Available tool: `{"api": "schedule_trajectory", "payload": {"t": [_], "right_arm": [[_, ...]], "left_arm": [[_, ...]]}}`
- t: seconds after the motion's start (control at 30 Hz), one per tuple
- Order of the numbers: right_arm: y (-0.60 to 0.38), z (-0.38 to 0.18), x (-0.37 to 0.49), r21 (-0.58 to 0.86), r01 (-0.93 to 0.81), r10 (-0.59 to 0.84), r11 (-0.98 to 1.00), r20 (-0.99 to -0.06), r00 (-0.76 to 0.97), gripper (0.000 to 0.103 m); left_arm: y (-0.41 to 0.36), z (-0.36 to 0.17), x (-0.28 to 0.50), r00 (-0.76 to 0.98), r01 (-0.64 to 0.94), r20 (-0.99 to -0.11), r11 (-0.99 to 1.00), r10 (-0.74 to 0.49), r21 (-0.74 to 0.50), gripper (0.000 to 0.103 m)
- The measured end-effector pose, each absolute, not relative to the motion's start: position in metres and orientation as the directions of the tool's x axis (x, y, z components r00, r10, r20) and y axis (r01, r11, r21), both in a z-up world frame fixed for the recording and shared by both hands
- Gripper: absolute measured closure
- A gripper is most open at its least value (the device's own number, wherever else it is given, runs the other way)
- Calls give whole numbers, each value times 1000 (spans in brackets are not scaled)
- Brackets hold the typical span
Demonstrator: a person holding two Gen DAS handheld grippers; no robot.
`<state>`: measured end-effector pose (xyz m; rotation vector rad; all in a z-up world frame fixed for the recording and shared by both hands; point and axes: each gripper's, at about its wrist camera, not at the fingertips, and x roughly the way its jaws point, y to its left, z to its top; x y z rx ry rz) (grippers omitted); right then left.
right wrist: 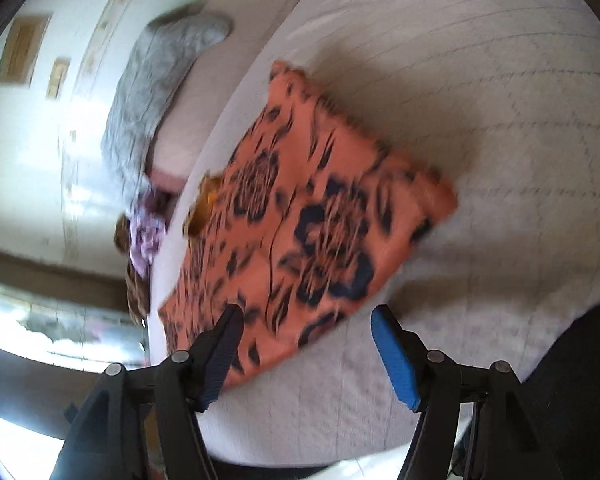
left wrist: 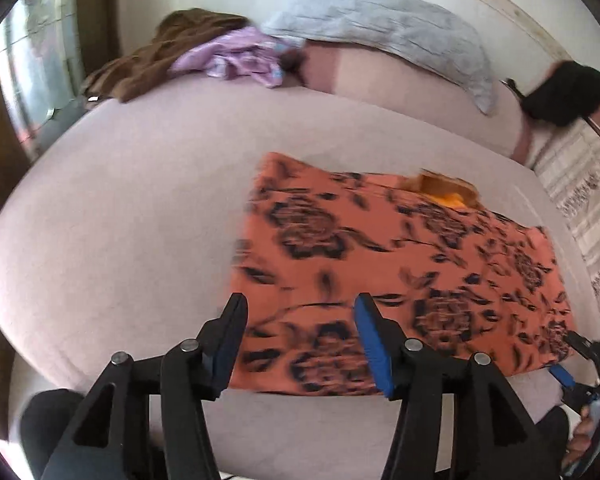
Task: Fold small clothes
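An orange garment with a dark flower print (left wrist: 400, 264) lies folded flat as a rectangle on the pale bed (left wrist: 120, 220). A yellow-brown inner patch (left wrist: 444, 190) shows at its far edge. My left gripper (left wrist: 300, 308) is open and empty, just above the garment's near left corner. My right gripper (right wrist: 306, 320) is open and empty over the near edge of the same garment (right wrist: 300, 216). The right gripper also shows in the left wrist view (left wrist: 572, 356) at the garment's near right corner.
A brown cloth (left wrist: 160, 56) and a lilac garment (left wrist: 236, 58) lie heaped at the far side of the bed. A grey pillow (left wrist: 384, 28) leans on the wall. A black item (left wrist: 568, 92) sits at the far right. A patterned blanket (left wrist: 580, 200) lies to the right.
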<state>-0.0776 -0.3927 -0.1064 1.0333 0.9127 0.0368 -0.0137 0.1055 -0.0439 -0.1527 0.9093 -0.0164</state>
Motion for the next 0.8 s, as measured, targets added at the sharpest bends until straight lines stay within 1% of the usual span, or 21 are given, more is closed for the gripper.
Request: {"api": "schedule_trajectory", "payload": {"t": [0.13,0.33,0.47,0.8], "right_arm": [[-410,-112,-67,763,414,393,497,-623,676,33],[-420,-112,-55,775,412,369,479,-603,707,32],[-420,-112,-47,771,402,367,495,-604,707,33],[-417,-108,-44,737,395,340,548,-628,700,32]], "left_arm": [[63,-48,-10,598,26,-793,992,-114,-123,46],[23,-70,11,555,68,-824,993,-116,-93,46],[14,-85,17,524,72,-846,995,-93,-66,46],[13,-85,20,537,83,-839,995,-86,-49,45]]}}
